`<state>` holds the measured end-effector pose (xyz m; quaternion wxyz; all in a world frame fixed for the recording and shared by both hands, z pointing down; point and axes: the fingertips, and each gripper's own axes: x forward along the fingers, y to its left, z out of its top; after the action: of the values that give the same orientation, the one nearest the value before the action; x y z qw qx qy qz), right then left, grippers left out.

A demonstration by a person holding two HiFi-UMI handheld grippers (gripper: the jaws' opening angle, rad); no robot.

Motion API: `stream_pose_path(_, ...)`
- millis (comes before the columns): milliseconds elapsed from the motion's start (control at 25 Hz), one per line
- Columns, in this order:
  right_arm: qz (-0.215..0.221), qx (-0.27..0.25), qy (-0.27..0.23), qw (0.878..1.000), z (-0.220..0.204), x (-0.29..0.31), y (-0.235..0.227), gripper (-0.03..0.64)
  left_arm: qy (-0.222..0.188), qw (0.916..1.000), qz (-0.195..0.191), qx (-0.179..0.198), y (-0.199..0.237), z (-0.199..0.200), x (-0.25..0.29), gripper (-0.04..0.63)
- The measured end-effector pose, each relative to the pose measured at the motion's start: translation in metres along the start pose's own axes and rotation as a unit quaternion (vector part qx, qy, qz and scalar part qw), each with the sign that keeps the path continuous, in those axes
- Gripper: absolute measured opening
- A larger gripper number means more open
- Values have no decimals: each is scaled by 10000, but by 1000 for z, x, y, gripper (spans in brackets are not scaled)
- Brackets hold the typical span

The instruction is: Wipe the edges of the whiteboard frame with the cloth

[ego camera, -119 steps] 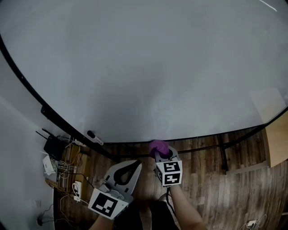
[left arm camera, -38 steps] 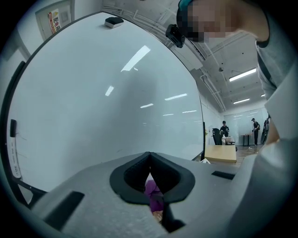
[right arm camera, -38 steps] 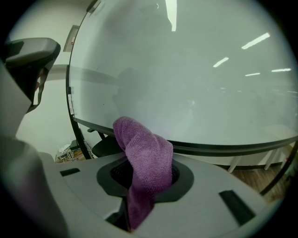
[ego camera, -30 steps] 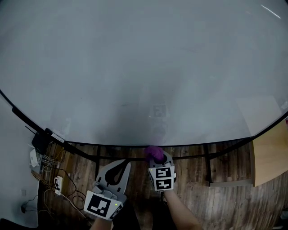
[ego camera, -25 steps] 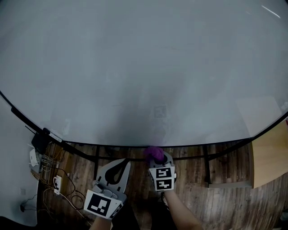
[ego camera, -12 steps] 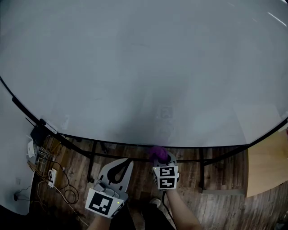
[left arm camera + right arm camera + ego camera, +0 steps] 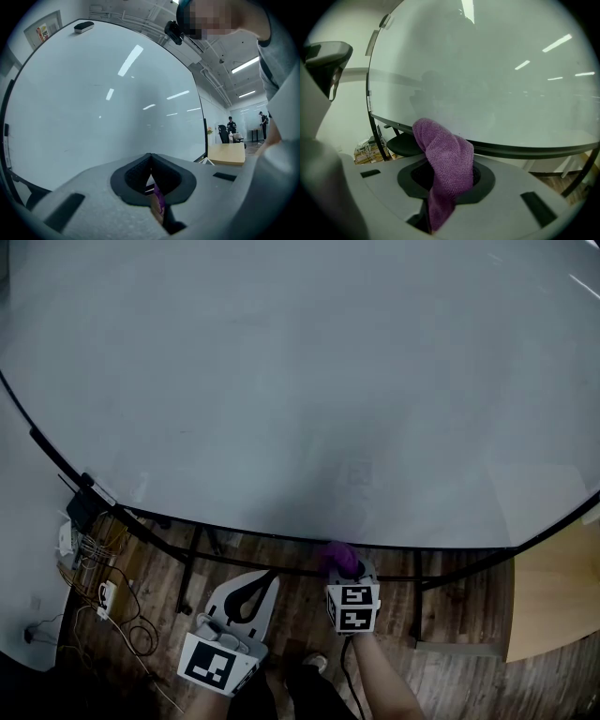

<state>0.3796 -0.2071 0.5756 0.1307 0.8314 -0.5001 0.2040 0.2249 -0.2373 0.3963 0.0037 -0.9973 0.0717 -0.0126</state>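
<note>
The whiteboard (image 7: 309, 381) fills most of the head view, with its black frame (image 7: 187, 529) curving along the bottom. A purple cloth (image 7: 339, 556) sits right at that bottom edge, and my right gripper (image 7: 345, 570) is shut on it. In the right gripper view the cloth (image 7: 445, 161) sticks up out of the jaws and overlaps the frame's bottom bar (image 7: 525, 151). My left gripper (image 7: 270, 576) hangs to the left, below the frame, shut and holding nothing. In the left gripper view its tips (image 7: 150, 157) meet, and the frame's right edge (image 7: 205, 136) shows.
Cables, a router and a power strip (image 7: 84, 559) lie on the wooden floor at left. The board's stand legs (image 7: 417, 610) drop below the frame. A wooden table (image 7: 558, 587) is at right. An eraser (image 7: 83, 26) sits on the board's top. A black chair (image 7: 405, 145) stands under the board.
Since the earliest frame both grippers and the cloth have moved right along the bottom edge, away from the left corner. Over the last second the cloth stays at the edge.
</note>
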Motion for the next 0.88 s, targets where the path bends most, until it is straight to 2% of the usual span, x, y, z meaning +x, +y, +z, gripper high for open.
stream_pose_path(280,6,-71,32,10000,-4,3,-9,90,179,9997,0,-180,-9,-6,-2,15)
stream_pose_path(440,-12,-84,30,10000,-5,1,-12,89,0,10000,90,0,-7,-4,-11,17)
stream_pose_path(560,-20,-48,22,10000,-5,0,-17,90,100,9998,115,-141,-10,-7,-18,16)
stream_pose_path(880,66,-107,54,9999,-7,-2,-23,89,126,9998,133,-21,-39,-3,-44,15)
